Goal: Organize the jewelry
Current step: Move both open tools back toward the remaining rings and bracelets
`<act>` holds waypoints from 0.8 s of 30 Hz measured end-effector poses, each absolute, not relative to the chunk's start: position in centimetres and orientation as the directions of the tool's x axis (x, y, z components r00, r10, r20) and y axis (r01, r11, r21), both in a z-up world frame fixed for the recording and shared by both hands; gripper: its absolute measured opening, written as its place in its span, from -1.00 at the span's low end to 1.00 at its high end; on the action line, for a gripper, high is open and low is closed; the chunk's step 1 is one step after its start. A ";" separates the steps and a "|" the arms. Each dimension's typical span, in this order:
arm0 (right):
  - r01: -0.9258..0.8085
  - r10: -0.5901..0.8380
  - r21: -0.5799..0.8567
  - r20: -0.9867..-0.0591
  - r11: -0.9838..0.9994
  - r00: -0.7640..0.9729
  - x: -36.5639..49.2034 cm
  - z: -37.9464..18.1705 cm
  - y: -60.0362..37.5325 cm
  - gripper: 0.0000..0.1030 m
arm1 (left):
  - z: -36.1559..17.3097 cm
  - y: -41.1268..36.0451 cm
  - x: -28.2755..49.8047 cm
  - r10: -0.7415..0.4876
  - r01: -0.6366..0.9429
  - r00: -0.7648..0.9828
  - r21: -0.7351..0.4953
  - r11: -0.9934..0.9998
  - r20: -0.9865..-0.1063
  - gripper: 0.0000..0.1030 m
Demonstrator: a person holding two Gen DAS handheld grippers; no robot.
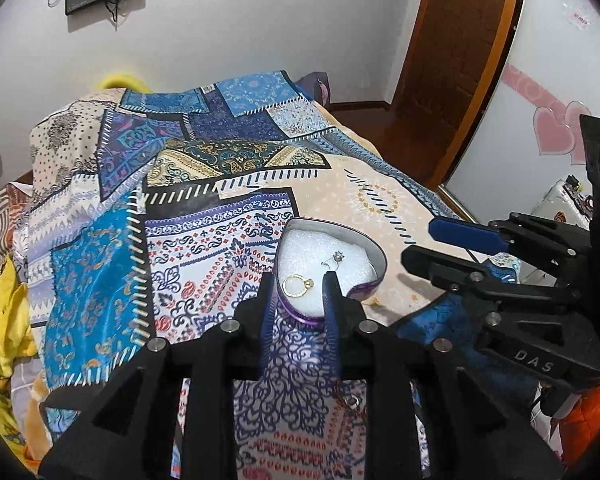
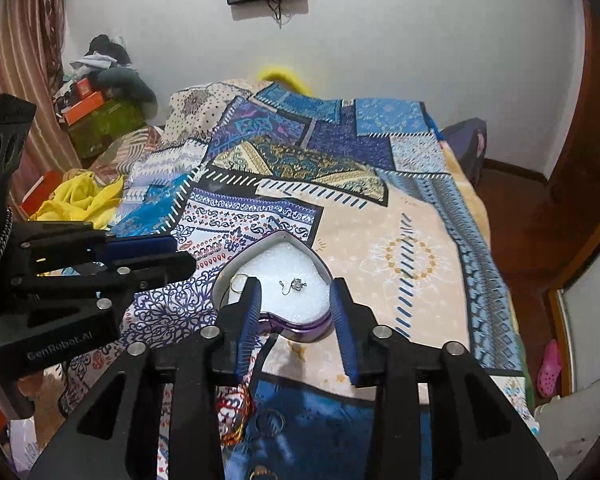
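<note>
Your heart-shaped box rests on the patchwork bedspread, holding 2 pieces on its white foam: gold ring, silver ring. Your left gripper and right gripper both hover parted and empty at the box's near edge.

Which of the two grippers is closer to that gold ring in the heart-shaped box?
The left gripper: the gold ring lies between its open fingertips. The right gripper straddles the box by the silver piece, the ring just outside its left finger.
</note>
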State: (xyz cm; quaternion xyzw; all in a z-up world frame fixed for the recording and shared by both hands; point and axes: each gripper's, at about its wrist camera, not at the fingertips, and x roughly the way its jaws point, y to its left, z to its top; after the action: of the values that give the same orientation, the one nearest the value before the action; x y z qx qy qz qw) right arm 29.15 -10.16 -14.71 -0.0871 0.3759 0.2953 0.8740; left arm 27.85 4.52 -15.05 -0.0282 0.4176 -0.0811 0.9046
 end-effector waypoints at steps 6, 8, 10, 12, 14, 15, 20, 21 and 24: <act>-0.570 0.464 0.087 -0.685 0.817 0.561 27.3 -13.7 -11.2 -0.36 | -14.4 4.5 25.2 -0.157 0.110 0.654 -0.113 0.988 -0.740 -0.45; -0.567 0.472 0.099 -0.678 0.818 0.564 26.6 -13.5 -11.5 -0.36 | -14.4 4.4 24.3 -0.161 0.108 0.653 -0.119 0.987 -0.740 -0.40; -0.563 0.478 0.109 -0.672 0.819 0.566 25.9 -13.3 -11.8 -0.36 | -14.6 4.3 23.4 -0.155 0.105 0.652 -0.115 0.988 -0.742 -0.36; -0.558 0.478 0.112 -0.669 0.822 0.569 25.3 -13.3 -12.0 -0.36 | -14.8 4.0 22.8 -0.146 0.105 0.649 -0.102 0.989 -0.747 -0.35; -0.553 0.469 0.103 -0.668 0.827 0.578 24.6 -13.3 -12.3 -0.36 | -15.2 3.8 22.2 -0.142 0.108 0.640 -0.094 0.990 -0.755 -0.35; -0.551 0.465 0.099 -0.668 0.829 0.581 24.3 -13.4 -12.4 -0.36 | -15.6 3.7 21.8 -0.144 0.110 0.632 -0.096 0.989 -0.762 -0.35; -0.537 0.451 0.098 -0.678 0.838 0.581 23.0 -14.1 -13.3 -0.36 | -16.9 3.2 20.6 -0.156 0.123 0.599 -0.103 0.987 -0.785 -0.35; -0.533 0.449 0.101 -0.682 0.840 0.578 22.8 -14.3 -13.5 -0.36 | -17.3 3.1 20.3 -0.159 0.125 0.591 -0.105 0.987 -0.791 -0.35; -0.522 0.436 0.103 -0.697 0.847 0.570 22.0 -15.4 -14.0 -0.36 | -18.1 2.8 19.6 -0.171 0.132 0.571 -0.115 0.984 -0.803 -0.35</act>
State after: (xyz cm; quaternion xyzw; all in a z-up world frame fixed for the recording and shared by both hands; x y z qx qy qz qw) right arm 21.99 -14.04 -15.37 -0.0569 0.3765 0.2707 0.8841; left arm 19.56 2.75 -18.10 -0.0210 0.4553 -0.0856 0.8860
